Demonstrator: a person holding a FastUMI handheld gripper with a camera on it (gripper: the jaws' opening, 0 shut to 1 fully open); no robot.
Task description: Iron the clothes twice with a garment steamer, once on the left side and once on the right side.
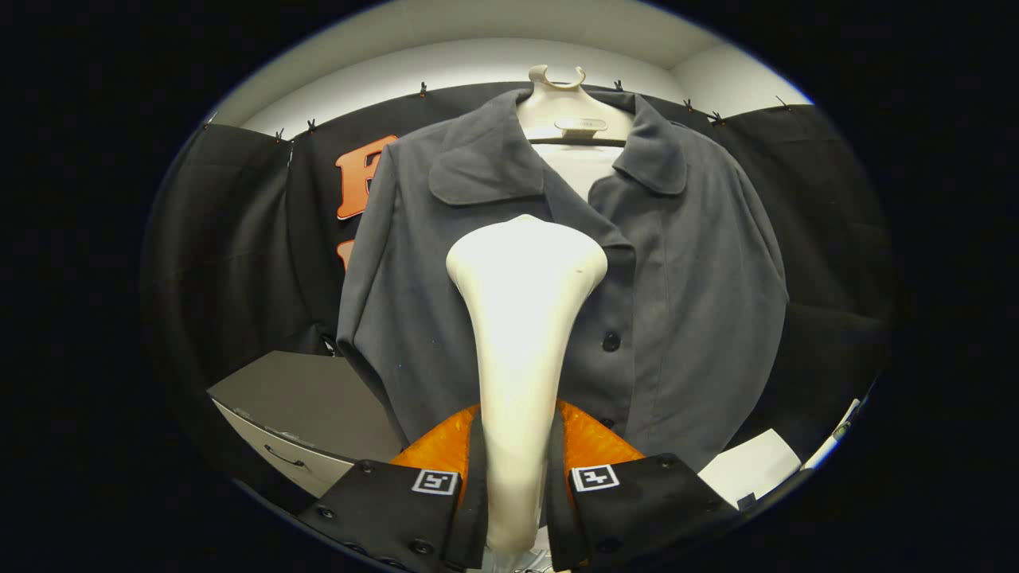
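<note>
I have the tongs (516, 477) clamped on the garment steamer (521, 318), both fingers (398, 509) pressed against the sides of its pale handle, which runs up between them. The steamer's broad head flares out beyond the fingertips and sits in front of the grey shirt (677, 318), over the chest area near the button placket. From this angle I can't quite tell whether the head touches the cloth or hangs just off it. The shirt hangs open-collared on a pale hanger (564, 103) against the booth's black wall, with dark buttons (611, 342) running down the front beside the steamer. Below and to one side stands a grey drawer cabinet (310, 414); on the other side lies a white sheet (752, 469).
</note>
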